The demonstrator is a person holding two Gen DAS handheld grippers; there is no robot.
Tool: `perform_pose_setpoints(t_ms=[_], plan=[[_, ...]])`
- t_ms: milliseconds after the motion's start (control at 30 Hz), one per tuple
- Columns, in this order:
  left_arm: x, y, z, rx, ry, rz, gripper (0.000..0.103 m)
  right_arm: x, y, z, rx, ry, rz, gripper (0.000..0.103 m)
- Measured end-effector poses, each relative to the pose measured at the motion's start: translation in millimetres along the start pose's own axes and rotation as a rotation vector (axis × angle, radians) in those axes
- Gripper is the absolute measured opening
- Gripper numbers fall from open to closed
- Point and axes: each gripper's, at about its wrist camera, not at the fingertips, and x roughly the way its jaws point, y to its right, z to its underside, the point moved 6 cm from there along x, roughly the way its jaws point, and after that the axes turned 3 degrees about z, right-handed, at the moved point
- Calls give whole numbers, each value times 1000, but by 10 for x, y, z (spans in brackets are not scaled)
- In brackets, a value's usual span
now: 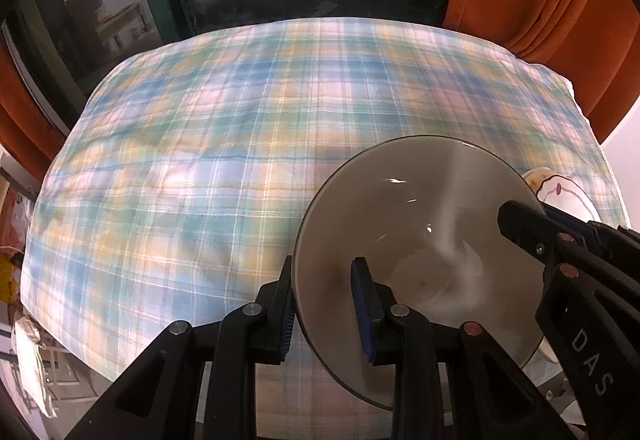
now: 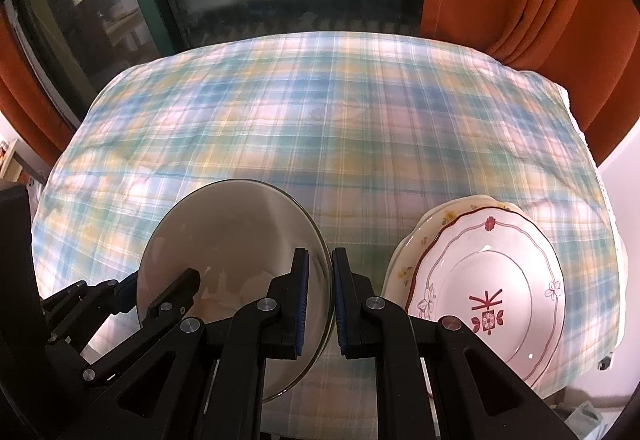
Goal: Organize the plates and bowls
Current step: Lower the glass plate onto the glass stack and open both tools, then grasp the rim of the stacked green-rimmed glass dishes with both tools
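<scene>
Grey bowl (image 2: 236, 260) pinched at its rim by the right gripper (image 2: 320, 304) and straddled loosely by the left gripper (image 1: 326, 314); stacked plates (image 2: 492, 304) just right of the right gripper risk collision if the one-sided hold slips.

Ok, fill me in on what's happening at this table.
A person is sorting dishes with a handheld gripper in each hand. Both grippers are at one grey bowl on the plaid cloth. The right gripper is shut on the bowl's right rim. The left gripper straddles the left rim, one finger inside, one outside, and its pads look slightly off the wall. A stack of patterned plates sits just to the right of the bowl.
</scene>
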Motion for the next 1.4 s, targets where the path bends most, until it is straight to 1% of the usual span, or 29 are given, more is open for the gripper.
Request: perform_pose_setpoints(t_ms=[67,100,133,167,200,233,267,300,400,500,700,933,1033,1100,1167,1267,1400], plan=[[2,-3,21,-7,-7,-3,34,-7,6,5,1,7,-19,24],[-2,4,39,-3,-9,-10,35,-5,13,21,4,1,-29,40],[-8,16,61,2,-10,-13,36,-1,19,48,12,-7,-40,59],[-13,26,82,6,-12,-12,37,-6,30,66,20,-6,-45,63],[-18,33,106,6,-15,-5,42,-15,34,89,24,-3,-46,64],[-22,30,129,3,-19,2,50,-16,33,120,26,-6,-50,64],[-42,12,140,-11,-13,7,64,-10,30,139,28,-11,-54,64],[-67,-3,141,-21,-5,12,71,0,34,165,36,-19,-63,64],[-105,-7,129,-18,1,17,76,16,47,233,62,-38,-83,64],[-93,-27,105,-23,0,30,78,3,77,248,93,-43,-91,65],[15,-47,45,-15,-25,78,78,47,97,231,147,-57,-88,65],[202,-59,-64,17,-75,136,78,155,87,154,199,-86,-57,65],[274,-66,-108,32,-99,162,76,203,89,124,232,-104,-45,65],[323,-54,-114,46,-122,183,71,244,78,109,245,-119,-28,65],[372,-30,-103,59,-147,210,69,300,62,110,259,-145,-11,65],[385,24,-84,85,-153,252,69,353,39,142,285,-168,1,65],[399,52,-89,100,-166,296,69,374,57,161,324,-175,13,65]])
